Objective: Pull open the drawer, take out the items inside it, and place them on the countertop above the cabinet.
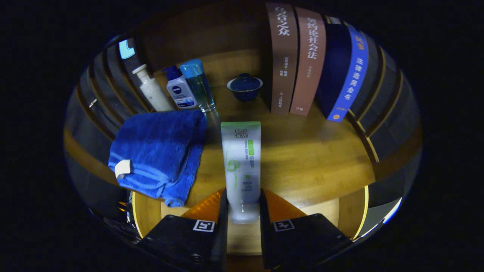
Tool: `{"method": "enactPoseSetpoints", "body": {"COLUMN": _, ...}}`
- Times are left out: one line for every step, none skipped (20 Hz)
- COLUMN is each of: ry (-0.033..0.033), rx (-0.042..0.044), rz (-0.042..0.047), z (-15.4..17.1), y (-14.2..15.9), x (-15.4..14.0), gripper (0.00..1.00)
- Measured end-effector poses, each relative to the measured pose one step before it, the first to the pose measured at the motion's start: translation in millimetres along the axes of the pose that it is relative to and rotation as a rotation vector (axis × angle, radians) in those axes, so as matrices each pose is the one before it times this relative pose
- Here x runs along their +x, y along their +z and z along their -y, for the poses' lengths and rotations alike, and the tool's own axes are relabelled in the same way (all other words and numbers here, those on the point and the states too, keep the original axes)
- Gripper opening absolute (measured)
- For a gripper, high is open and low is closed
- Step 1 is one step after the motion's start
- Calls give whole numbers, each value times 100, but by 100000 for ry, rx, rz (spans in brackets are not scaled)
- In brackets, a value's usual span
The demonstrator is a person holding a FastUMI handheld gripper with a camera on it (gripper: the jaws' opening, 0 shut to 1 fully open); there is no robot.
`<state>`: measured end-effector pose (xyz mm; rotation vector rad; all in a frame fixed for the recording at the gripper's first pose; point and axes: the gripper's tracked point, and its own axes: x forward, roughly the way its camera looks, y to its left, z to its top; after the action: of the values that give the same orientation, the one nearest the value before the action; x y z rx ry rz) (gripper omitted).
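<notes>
Table point(310, 158), i.e. the wooden top above the cabinet, carries everything here. Books point(302, 64) stand upright along its back edge twd the right. Blue towel point(159, 151) lies folded on the left side, its near corner hanging past the front edge. Three bottles point(177, 88) stand at the back-left, just behind the towel. Small lidded bowl point(245, 87) sits at the back edge, btwn bottles and books.

Tube point(242, 162), a white cleanser w/ green trim, is the task item in hand: it runs from the jaws out over the mid-table, cap end nearest the camera. Gripper point(242, 211): jaws closed on the tube's cap end, both sides pressing.

Step in hand looks like the put-down. To do it well: lower til the tube lies flat on bare wood right of the towel, not on the cloth; open the jaws only once it's supported; back out straight, so the tube doesn't roll twd the front edge.
</notes>
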<state>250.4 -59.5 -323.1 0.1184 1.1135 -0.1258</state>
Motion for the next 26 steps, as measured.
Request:
{"method": "enactPoseSetpoints", "body": {"ry": -366, "rx": 842, "rz": -525, "z": 15, "y": 417, "x": 658, "gripper": 41}}
{"method": "enactPoseSetpoints", "body": {"ry": -328, "rx": 39, "rz": 1010, "z": -81, "y": 887, "x": 521, "gripper": 41}}
{"method": "enactPoseSetpoints", "body": {"ry": -632, "rx": -266, "rz": 198, "z": 119, "y": 356, "x": 517, "gripper": 41}}
{"method": "enactPoseSetpoints", "body": {"ry": -221, "rx": 48, "rz": -129, "z": -121, "y": 321, "x": 170, "gripper": 41}}
{"method": "enactPoseSetpoints", "body": {"ry": -93, "rx": 4, "rz": 828, "z": 11, "y": 281, "x": 290, "gripper": 41}}
{"method": "enactPoseSetpoints", "body": {"ry": 188, "rx": -538, "rz": -167, "z": 65, "y": 27, "x": 4, "gripper": 41}}
{"method": "enactPoseSetpoints", "body": {"ry": 343, "rx": -84, "rz": -92, "z": 50, "y": 1, "x": 212, "gripper": 42}}
{"method": "enactPoseSetpoints", "body": {"ry": -38, "rx": 371, "rz": 315, "z": 61, "y": -19, "x": -245, "gripper": 47}}
{"method": "enactPoseSetpoints", "body": {"ry": -347, "rx": 584, "rz": 298, "z": 148, "y": 103, "x": -280, "gripper": 53}}
{"method": "enactPoseSetpoints", "body": {"ry": -538, "rx": 383, "rz": 58, "z": 224, "y": -130, "x": 78, "gripper": 63}}
{"method": "enactPoseSetpoints", "body": {"ry": -203, "rx": -259, "rz": -382, "z": 29, "y": -169, "x": -280, "gripper": 72}}
{"method": "enactPoseSetpoints", "body": {"ry": 386, "rx": -869, "rz": -194, "z": -58, "y": -455, "x": -393, "gripper": 82}}
{"method": "enactPoseSetpoints", "body": {"ry": -123, "rx": -632, "rz": 77, "z": 23, "y": -312, "x": -361, "gripper": 91}}
{"method": "enactPoseSetpoints", "body": {"ry": -307, "rx": -765, "rz": 800, "z": 120, "y": -281, "x": -476, "gripper": 100}}
{"method": "enactPoseSetpoints", "body": {"ry": 389, "rx": -225, "rz": 1714, "z": -87, "y": -205, "x": -643, "gripper": 100}}
{"method": "enactPoseSetpoints", "body": {"ry": 298, "rx": -228, "rz": 2324, "z": -65, "y": -192, "x": -851, "gripper": 100}}
{"method": "enactPoseSetpoints", "body": {"ry": 1149, "rx": 60, "rz": 2334, "z": -269, "y": -248, "x": -1136, "gripper": 100}}
{"method": "enactPoseSetpoints", "body": {"ry": 1809, "rx": -436, "rz": 2637, "z": -393, "y": -291, "x": -1383, "gripper": 100}}
{"method": "enactPoseSetpoints", "body": {"ry": 862, "rx": -863, "rz": 3793, "z": -221, "y": -306, "x": -1504, "gripper": 100}}
{"method": "enactPoseSetpoints", "body": {"ry": 473, "rx": -804, "rz": 4934, "z": -108, "y": -149, "x": -1604, "gripper": 100}}
{"method": "enactPoseSetpoints", "body": {"ry": 1170, "rx": -559, "rz": 6026, "z": -343, "y": 15, "x": -1650, "gripper": 100}}
{"method": "enactPoseSetpoints", "body": {"ry": 1844, "rx": 404, "rz": 6634, "z": -494, "y": 153, "x": -1623, "gripper": 100}}
{"method": "enactPoseSetpoints", "body": {"ry": 1643, "rx": 527, "rz": 6674, "z": -314, "y": 180, "x": -1532, "gripper": 100}}
{"method": "enactPoseSetpoints", "body": {"ry": 1335, "rx": 354, "rz": 5905, "z": -148, "y": -93, "x": -1846, "gripper": 100}}
{"method": "enactPoseSetpoints", "body": {"ry": 880, "rx": 337, "rz": 5622, "z": -282, "y": -327, "x": -2081, "gripper": 100}}
{"method": "enactPoseSetpoints", "body": {"ry": 452, "rx": -200, "rz": 5310, "z": -207, "y": -201, "x": -1717, "gripper": 100}}
